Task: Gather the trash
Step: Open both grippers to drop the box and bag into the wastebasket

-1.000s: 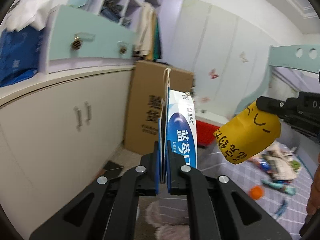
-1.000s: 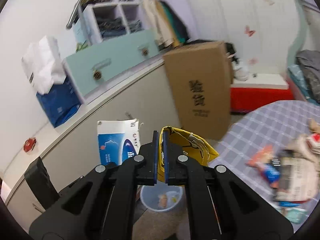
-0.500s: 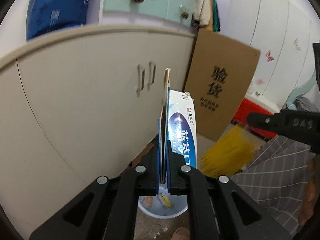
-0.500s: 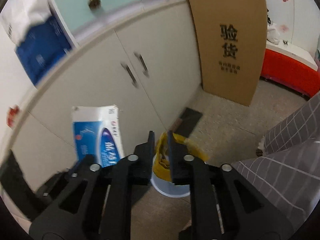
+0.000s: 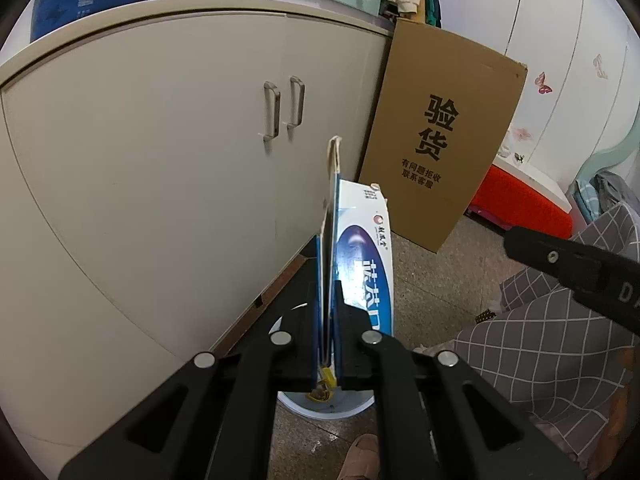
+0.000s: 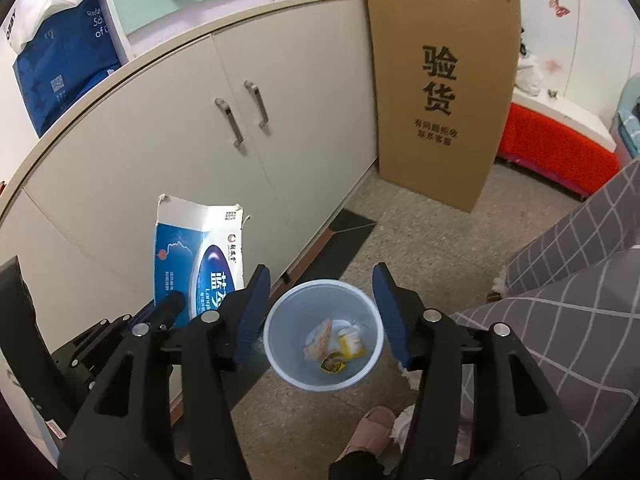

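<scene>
Your right gripper (image 6: 322,316) is hanging directly over the trash bin (image 6: 280,364), its jaws opening with nothing between them. Your left gripper (image 5: 328,320) is clamping a flattened blue-and-white carton (image 5: 366,264) on edge, jaws pressed together on the cardboard.

Risk: the carton is standing taller and broader than the bin mouth appears, so if you are releasing it off-centre or upright it is likely catching on the rim or tipping the light plastic bin over onto the floor. In the right wrist view the carton (image 6: 200,256) is sitting at 10 o'clock from the bin, not yet above it.

The carton is showing a torn, ragged top edge. The bin is translucent white, holding a few yellow and pale wrappers (image 6: 334,346); a cabinet (image 6: 180,152) is standing at 11 o'clock behind it.
</scene>
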Action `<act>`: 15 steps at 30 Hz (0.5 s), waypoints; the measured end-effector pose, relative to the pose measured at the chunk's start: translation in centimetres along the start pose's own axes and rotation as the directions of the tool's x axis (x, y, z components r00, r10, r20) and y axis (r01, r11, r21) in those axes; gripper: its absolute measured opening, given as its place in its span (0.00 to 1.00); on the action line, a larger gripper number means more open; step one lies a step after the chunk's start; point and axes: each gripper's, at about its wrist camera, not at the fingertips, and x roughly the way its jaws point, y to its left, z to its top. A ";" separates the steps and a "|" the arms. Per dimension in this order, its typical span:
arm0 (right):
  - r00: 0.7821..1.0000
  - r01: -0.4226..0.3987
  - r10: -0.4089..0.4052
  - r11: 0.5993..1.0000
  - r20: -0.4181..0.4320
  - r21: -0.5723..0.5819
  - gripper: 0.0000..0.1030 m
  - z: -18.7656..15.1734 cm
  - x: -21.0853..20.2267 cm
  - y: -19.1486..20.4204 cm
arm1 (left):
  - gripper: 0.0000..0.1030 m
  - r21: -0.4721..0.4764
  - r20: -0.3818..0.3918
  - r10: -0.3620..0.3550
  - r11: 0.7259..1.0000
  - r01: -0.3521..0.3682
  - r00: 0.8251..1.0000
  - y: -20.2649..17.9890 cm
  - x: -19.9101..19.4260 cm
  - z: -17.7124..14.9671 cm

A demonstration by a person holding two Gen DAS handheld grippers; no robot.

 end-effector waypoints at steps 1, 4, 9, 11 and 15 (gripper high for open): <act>1.000 0.004 -0.004 1.000 0.007 0.002 0.52 0.1 0.0 -0.2 | 0.06 0.003 -0.003 -0.001 1.000 0.001 1.000 -0.1 0.1 0.1; 0.999 0.014 -0.015 1.000 0.034 0.016 0.53 0.1 -0.5 -0.6 | 0.06 0.014 -0.005 0.003 1.000 -0.003 1.000 -0.3 0.4 0.5; 0.999 0.001 -0.004 0.999 0.049 0.051 0.57 0.3 -0.7 -1.0 | 0.06 0.032 0.000 0.013 0.999 -0.013 1.000 -1.0 0.9 1.5; 0.998 0.002 -0.005 0.998 0.065 0.059 0.57 0.4 -0.9 -1.2 | 0.07 0.032 0.009 0.014 0.999 -0.014 1.000 -1.2 1.2 1.9; 0.997 -0.003 -0.003 0.997 0.076 0.075 0.57 0.2 -1.3 -1.6 | 0.19 0.035 0.036 0.024 0.999 -0.025 0.999 -1.7 2.2 2.8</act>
